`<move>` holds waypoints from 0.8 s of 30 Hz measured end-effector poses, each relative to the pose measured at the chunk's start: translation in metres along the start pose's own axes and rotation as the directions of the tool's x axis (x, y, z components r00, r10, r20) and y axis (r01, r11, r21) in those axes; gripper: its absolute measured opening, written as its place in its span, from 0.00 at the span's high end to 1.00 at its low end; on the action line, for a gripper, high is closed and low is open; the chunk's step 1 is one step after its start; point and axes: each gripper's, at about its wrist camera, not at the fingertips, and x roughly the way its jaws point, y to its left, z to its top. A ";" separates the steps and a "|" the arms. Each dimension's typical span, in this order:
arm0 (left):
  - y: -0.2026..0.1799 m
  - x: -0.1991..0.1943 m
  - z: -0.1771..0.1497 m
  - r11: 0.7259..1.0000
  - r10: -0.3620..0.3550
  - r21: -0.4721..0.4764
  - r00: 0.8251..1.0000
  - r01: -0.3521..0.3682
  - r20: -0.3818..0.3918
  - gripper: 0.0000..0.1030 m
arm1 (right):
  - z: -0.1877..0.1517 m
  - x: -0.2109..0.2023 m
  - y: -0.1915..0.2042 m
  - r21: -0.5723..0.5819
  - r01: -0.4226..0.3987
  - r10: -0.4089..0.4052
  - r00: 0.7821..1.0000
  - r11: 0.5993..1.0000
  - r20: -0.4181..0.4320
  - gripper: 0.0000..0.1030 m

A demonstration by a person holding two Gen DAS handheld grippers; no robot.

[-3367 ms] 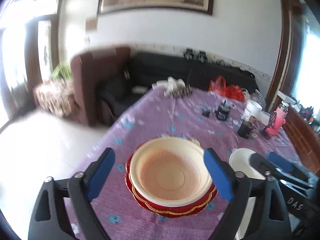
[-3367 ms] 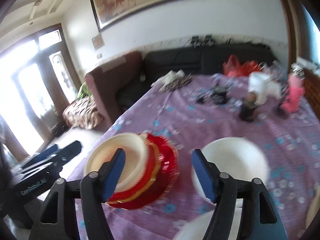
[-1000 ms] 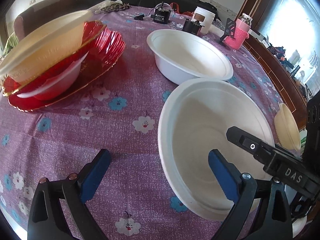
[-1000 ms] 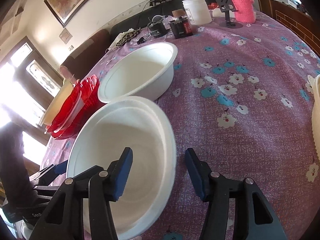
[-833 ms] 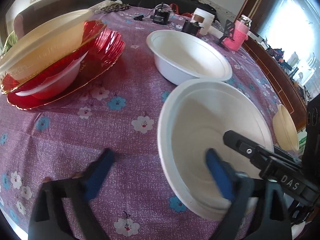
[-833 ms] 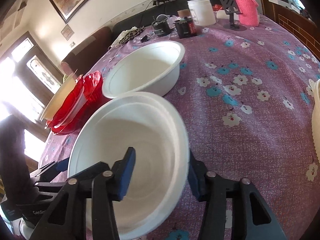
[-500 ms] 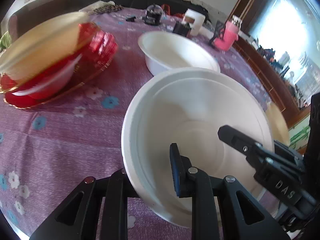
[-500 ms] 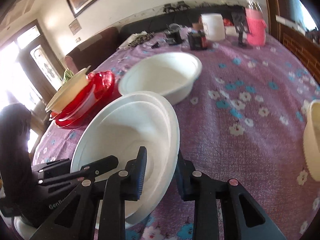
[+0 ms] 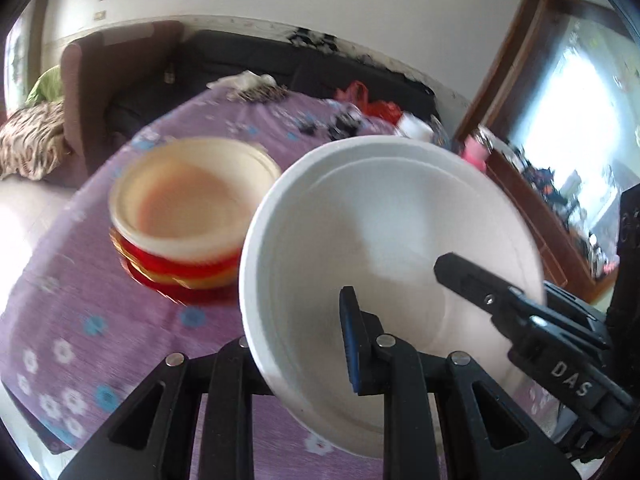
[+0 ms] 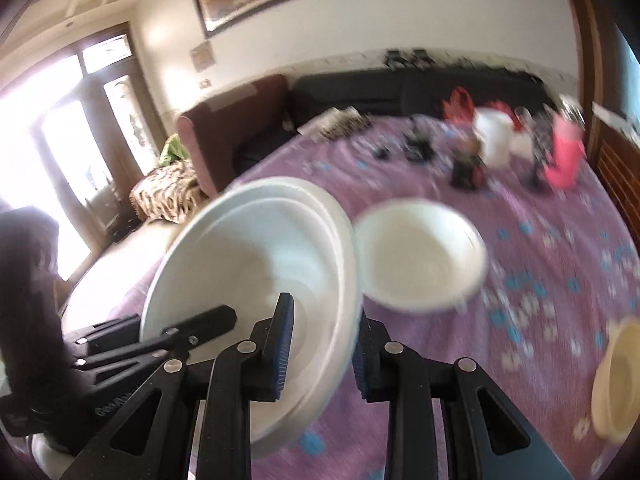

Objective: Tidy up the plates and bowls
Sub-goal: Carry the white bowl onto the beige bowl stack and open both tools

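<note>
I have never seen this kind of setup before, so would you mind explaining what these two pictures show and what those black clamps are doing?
No robot arm here: a person carries a hand-held gripper in each hand, each with a fisheye camera looking along its two fingers. One picture is from the left hand-held gripper, the other from the right hand-held gripper. Both are clamped on the rim of one large white bowl, lifted and tilted above the purple flowered tablecloth. On the table sit a cream bowl stacked on red plates, a second white bowl, another cream bowl at the edge, and blurred clutter with a pink bottle at the far end.
</note>
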 end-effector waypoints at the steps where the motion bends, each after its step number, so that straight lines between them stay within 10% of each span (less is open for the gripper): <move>1: 0.007 -0.003 0.007 1.000 0.009 -0.010 1.000 -0.009 0.011 0.80 | 0.008 0.002 0.009 -0.023 -0.001 0.002 1.000 1.000 0.011 0.72; 9: 0.062 -0.016 0.071 0.982 0.182 -0.063 0.976 -0.175 0.120 0.79 | 0.066 0.054 0.064 -0.116 -0.053 0.051 0.999 0.992 -0.018 0.72; 24: 0.125 0.040 0.093 0.963 0.245 -0.113 0.969 -0.245 -0.013 0.78 | 0.070 0.147 0.080 -0.153 -0.014 -0.013 0.984 0.988 -0.177 0.72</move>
